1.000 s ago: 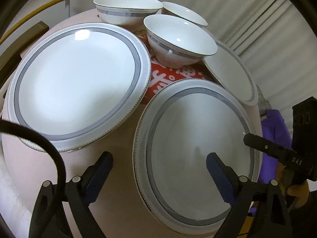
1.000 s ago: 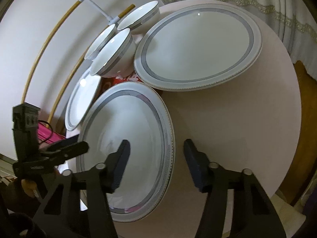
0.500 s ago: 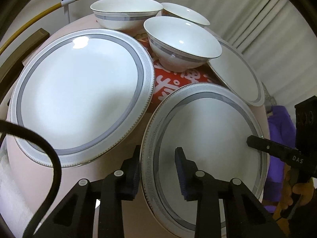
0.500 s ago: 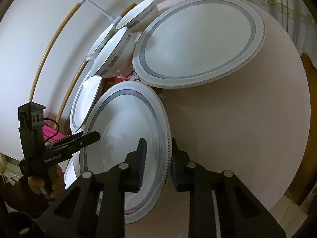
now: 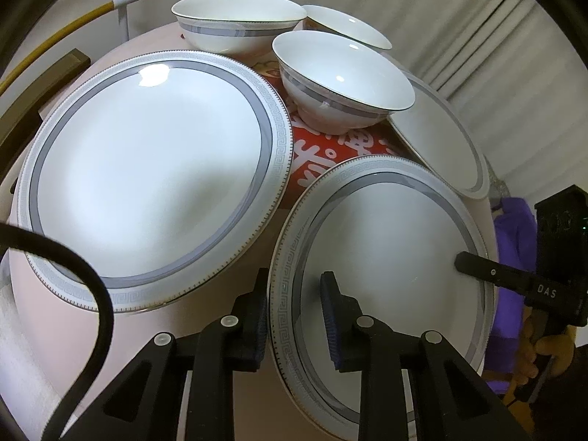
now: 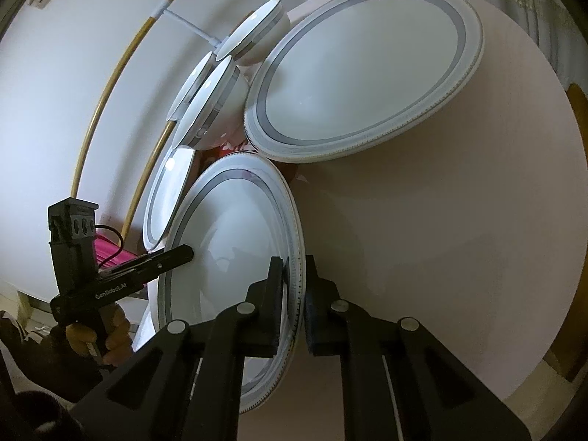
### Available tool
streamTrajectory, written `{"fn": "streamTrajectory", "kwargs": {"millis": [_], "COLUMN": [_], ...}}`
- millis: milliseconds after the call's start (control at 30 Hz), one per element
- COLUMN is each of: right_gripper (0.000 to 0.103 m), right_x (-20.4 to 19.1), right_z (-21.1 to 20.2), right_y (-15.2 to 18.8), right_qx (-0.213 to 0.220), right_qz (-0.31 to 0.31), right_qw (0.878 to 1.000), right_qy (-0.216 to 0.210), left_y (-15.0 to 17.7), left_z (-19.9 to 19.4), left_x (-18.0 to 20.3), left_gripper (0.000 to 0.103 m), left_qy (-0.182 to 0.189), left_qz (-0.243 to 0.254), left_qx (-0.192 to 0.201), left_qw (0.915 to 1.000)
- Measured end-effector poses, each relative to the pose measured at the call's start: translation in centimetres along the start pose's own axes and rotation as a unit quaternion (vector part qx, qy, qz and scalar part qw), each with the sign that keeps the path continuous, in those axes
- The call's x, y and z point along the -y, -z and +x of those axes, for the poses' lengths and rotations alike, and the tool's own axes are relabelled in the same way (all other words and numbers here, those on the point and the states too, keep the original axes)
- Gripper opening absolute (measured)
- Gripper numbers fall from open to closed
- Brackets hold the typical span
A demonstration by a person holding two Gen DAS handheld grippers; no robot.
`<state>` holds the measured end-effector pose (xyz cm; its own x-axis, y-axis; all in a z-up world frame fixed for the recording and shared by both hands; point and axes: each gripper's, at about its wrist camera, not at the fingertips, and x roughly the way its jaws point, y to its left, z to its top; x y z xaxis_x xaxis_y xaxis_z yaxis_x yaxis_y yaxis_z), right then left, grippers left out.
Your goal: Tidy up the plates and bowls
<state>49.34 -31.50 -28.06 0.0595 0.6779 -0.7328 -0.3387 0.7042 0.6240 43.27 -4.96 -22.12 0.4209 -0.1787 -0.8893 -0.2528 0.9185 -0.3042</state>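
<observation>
Pink round table [image 5: 235, 334] under both my grippers, set with grey-banded plates and bowls.
Nearest, my left gripper [image 5: 294, 314] has its jaws closing on the rim of the near plate [image 5: 386, 257], the rim between the pads; my right gripper [image 6: 294, 303] is clamped tight on the same plate's opposite edge. Beyond lie a big plate [image 5: 147, 176], a red printed mat [image 5: 323, 150], three bowls [image 5: 341, 84] and, off to the side, a third plate [image 5: 444, 139].
</observation>
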Motion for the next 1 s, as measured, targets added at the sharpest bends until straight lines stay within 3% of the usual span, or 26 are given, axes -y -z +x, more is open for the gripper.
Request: {"fn": "streamTrajectory", "kwargs": {"millis": [333,667,1000], "right_gripper": [0.008,0.007,0.007], "right_x": [0.3,-0.4,-1.6], "right_z": [0.4,1.2,0.7], "right_y": [0.5,0.2,-0.9], "right_qx": [-0.003,0.014,0.008], "right_qz": [0.033,0.061,0.044], "right_qw": [0.999,0.998,0.999], "right_qy": [-0.025,-0.021,-0.012], "left_y": [0.1,0.3,0.4], "left_z": [-0.1,-0.4,-2.0], "left_x": [-0.3,-0.5,-0.1], "left_gripper": [0.022,0.021,0.021], "left_qy": [0.002,0.003,0.002], "left_qz": [-0.018,-0.029,-0.030], "left_qx": [-0.012,-0.005,-0.007], "left_qw": [0.9998,0.9996,0.9995]}}
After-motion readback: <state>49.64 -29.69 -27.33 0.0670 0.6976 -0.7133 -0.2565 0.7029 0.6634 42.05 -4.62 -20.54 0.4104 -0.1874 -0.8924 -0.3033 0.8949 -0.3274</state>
